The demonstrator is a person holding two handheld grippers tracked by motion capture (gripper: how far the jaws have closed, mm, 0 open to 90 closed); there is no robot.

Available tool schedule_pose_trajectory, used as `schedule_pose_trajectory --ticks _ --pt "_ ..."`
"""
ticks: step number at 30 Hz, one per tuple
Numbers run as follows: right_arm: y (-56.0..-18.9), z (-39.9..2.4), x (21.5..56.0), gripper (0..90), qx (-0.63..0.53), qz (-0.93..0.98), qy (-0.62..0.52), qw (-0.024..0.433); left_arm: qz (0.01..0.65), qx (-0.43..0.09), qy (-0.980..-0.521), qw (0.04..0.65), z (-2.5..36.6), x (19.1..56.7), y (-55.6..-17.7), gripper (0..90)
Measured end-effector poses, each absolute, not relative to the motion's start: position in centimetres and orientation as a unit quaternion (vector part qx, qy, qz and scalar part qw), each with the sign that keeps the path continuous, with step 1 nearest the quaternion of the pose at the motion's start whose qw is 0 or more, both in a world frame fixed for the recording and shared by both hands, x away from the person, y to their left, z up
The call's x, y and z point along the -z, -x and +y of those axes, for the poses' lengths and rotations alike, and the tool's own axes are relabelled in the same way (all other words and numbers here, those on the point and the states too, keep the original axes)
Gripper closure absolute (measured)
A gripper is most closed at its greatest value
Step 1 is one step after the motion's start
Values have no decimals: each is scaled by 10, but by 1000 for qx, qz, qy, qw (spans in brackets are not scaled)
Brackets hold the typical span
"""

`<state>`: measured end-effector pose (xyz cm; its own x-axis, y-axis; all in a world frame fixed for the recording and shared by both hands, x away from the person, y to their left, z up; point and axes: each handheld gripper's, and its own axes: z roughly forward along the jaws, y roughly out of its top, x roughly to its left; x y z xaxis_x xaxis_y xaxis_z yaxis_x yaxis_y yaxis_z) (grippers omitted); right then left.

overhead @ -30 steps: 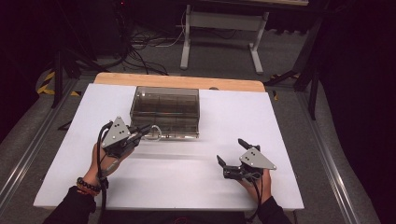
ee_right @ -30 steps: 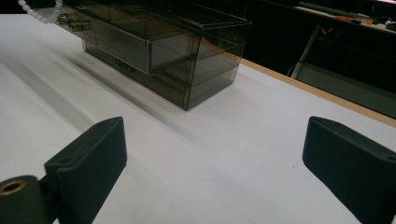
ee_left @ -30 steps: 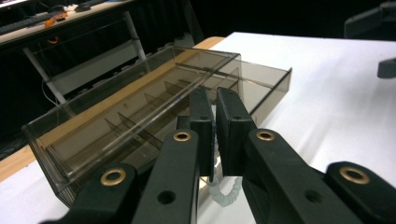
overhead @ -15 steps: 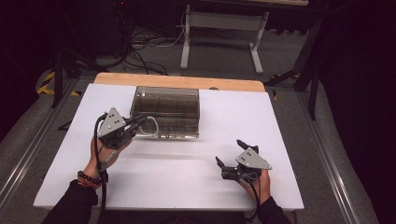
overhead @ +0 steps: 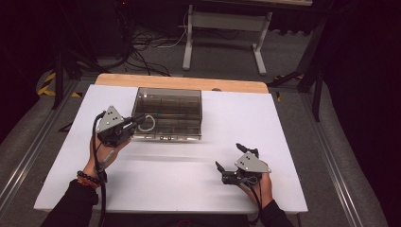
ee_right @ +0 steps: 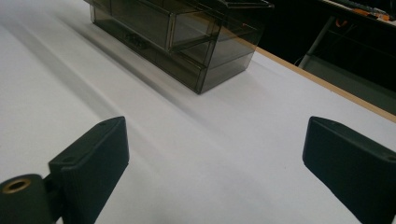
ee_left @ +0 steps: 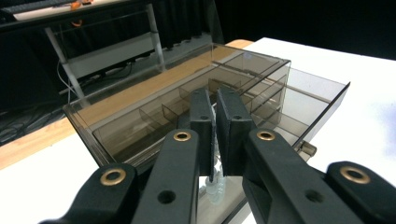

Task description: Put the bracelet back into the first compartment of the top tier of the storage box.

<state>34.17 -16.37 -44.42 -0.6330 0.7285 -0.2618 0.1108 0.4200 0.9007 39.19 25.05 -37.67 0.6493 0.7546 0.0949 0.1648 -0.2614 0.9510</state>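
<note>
White surface with one smoky plastic box on it

The surface point(overhead: 170, 179) is a white sheet laid over a wooden top, whose bare light-wood strip point(overhead: 179, 82) shows along the far edge. A translucent grey-brown compartment box point(overhead: 168, 113) rests directly on the white part, near the far edge and a little left of centre; thin dividers split its inside into small cells. A small white coiled piece point(overhead: 146, 124) shows at the box's front left corner. The surface stands on a grey floor point(overhead: 28, 137).
</note>
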Motion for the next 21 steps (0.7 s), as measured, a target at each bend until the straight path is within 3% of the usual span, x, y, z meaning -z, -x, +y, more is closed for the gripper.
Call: schedule_pose_trajectory --ticks 21 --pt "-343 -162 447 81 -457 782 -267 329 326 -282 -769 473 251 399 -403 846"
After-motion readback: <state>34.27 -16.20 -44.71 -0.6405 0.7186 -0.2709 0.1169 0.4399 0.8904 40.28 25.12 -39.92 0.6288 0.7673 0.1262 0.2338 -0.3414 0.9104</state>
